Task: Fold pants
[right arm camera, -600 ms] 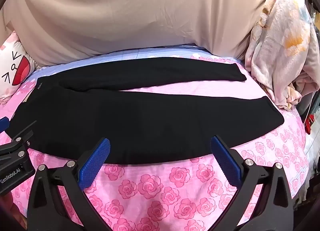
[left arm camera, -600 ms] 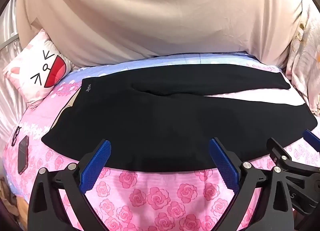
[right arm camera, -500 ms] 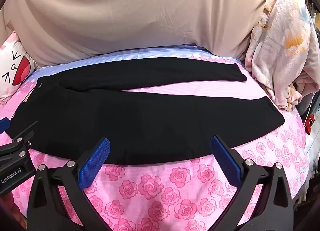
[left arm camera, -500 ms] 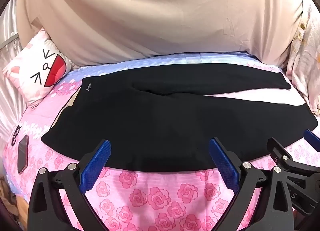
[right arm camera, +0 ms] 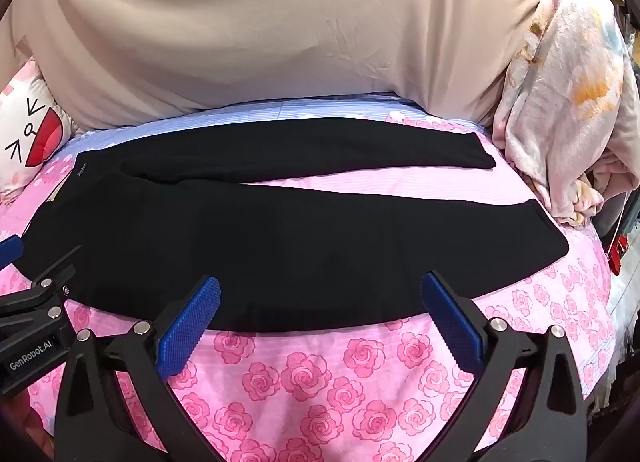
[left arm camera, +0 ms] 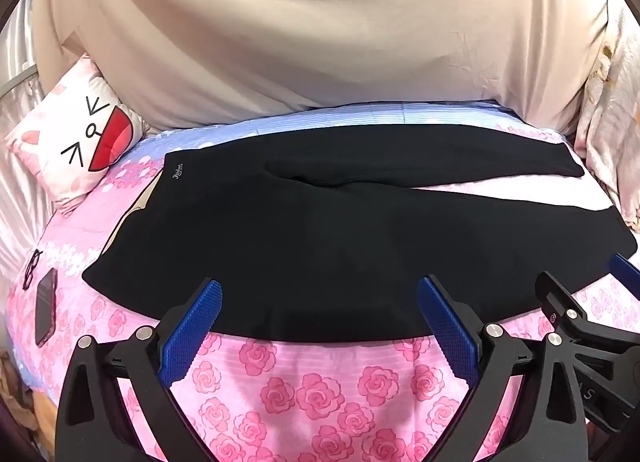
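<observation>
Both views are bright and evenly lit, sharp at the centre, with strong fisheye bending and dark vignetted corners.

Hardly any change to note. My left gripper [left arm camera: 320, 322] creeps a touch toward the bed: the near hem of the black pants [left arm camera: 340, 238] sits very slightly lower in its view than 0.6 s back, and the phone [left arm camera: 45, 306] slides a hair toward the bottom left edge. My right gripper [right arm camera: 320, 320] gives a faint drift too; the pants' near edge [right arm camera: 304, 326] looks a shade higher against the blue pads [right arm camera: 188, 328]. In the right view the left gripper's body rides marginally higher.
</observation>
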`<state>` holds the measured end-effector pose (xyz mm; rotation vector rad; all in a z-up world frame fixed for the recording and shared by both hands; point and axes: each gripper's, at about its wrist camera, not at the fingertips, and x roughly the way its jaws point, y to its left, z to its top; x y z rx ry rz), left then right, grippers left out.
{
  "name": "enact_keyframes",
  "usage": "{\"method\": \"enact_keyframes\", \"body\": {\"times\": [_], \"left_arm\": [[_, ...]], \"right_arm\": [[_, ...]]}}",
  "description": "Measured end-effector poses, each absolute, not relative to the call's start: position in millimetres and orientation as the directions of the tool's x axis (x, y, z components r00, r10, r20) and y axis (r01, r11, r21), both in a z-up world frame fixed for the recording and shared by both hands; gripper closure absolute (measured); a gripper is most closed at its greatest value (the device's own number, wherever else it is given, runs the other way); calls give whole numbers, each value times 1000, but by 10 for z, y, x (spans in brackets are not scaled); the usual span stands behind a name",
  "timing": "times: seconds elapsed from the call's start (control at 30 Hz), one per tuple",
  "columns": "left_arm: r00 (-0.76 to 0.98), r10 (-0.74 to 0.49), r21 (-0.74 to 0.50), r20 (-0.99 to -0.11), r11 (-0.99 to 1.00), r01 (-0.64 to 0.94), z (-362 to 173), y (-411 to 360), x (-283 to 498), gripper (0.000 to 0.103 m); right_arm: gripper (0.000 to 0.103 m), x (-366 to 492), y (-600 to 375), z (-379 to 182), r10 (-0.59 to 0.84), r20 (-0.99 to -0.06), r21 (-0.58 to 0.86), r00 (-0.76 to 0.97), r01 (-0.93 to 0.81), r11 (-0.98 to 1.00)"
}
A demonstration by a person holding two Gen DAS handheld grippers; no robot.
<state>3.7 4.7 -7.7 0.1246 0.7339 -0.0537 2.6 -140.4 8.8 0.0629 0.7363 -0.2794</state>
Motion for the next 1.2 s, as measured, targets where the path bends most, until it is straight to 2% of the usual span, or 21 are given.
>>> {"method": "enact_keyframes", "body": {"times": [1.2], "left_arm": [[739,-2,96,-674,991,90,-15,63,70,7]], "right_arm": [[5,47,-1402,120,-234,-667,-48,707,273,961]]}}
